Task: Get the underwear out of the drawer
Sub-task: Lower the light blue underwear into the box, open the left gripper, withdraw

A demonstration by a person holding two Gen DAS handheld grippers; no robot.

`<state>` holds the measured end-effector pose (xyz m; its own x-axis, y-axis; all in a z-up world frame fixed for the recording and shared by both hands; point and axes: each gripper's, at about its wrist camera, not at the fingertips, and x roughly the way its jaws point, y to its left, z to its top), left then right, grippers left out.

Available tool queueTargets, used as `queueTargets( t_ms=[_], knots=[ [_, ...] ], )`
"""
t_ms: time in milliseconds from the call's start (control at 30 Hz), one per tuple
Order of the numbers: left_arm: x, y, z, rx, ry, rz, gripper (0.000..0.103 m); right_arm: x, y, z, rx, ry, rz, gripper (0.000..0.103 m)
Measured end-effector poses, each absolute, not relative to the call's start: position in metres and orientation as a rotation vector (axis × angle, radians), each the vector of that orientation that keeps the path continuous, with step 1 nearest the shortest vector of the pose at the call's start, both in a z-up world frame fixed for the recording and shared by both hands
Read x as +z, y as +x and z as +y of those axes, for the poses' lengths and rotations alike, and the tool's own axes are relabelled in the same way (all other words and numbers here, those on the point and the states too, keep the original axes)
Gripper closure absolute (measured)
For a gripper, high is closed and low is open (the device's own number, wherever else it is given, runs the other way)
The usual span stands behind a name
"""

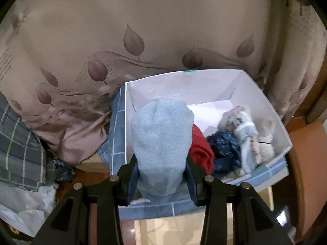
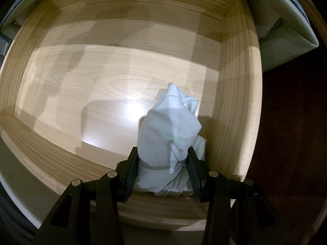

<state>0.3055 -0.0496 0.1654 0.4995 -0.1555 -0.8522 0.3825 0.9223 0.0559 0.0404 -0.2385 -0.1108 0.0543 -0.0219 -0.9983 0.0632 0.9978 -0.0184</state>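
While the left gripper (image 1: 162,175) clamps its black ribbed pads on a rolled, fleecy light-blue underwear piece (image 1: 163,143) that stands up toward twelve o'clock, the white paper-lined box (image 1: 204,81) sits just beyond it, its outside a blue grid fabric. Inside the box, at about two o'clock, lie a red knit bundle (image 1: 201,147), a navy speckled one (image 1: 224,149) and pale crumpled pieces (image 1: 248,130). Farther off hangs a satiny taupe cloth (image 1: 143,20) printed with leaves; its lettering at twelve o'clock is too blurred to read. The right gripper (image 2: 162,169) pinches a smooth, pale mint underwear bundle (image 2: 169,126) over the glossy light-wood drawer (image 2: 102,71), near its three o'clock wall.
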Motion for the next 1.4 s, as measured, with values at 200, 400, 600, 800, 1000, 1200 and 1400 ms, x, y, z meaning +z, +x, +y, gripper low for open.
queueTargets(
  t_ms=[200, 400, 600, 800, 1000, 1200, 1400],
  knots=[
    [0.139, 0.319, -0.068, -0.302, 0.303, 1.013, 0.060, -0.106, 0.044, -0.239, -0.064, 0.039, 1.510, 0.061],
    [0.124, 0.321, -0.075, -0.280, 0.339, 1.017, 0.058, -0.106, 0.043, -0.245, -0.061, 0.042, 1.506, 0.061],
    [0.122, 0.320, -0.076, -0.237, 0.378, 1.034, 0.053, -0.107, 0.044, -0.246, -0.064, 0.042, 1.507, 0.061],
    [0.131, 0.310, -0.069, -0.232, 0.351, 1.028, 0.053, -0.107, 0.044, -0.247, -0.067, 0.040, 1.508, 0.061],
    [0.147, 0.299, -0.060, -0.254, 0.315, 1.019, 0.053, -0.107, 0.046, -0.242, -0.069, 0.038, 1.509, 0.061],
    [0.163, 0.284, -0.052, -0.294, 0.279, 1.009, 0.053, -0.107, 0.047, -0.241, -0.069, 0.037, 1.511, 0.061],
    [0.169, 0.260, -0.031, -0.297, 0.254, 1.008, 0.053, -0.106, 0.048, -0.238, -0.073, 0.032, 1.516, 0.061]
  ],
)
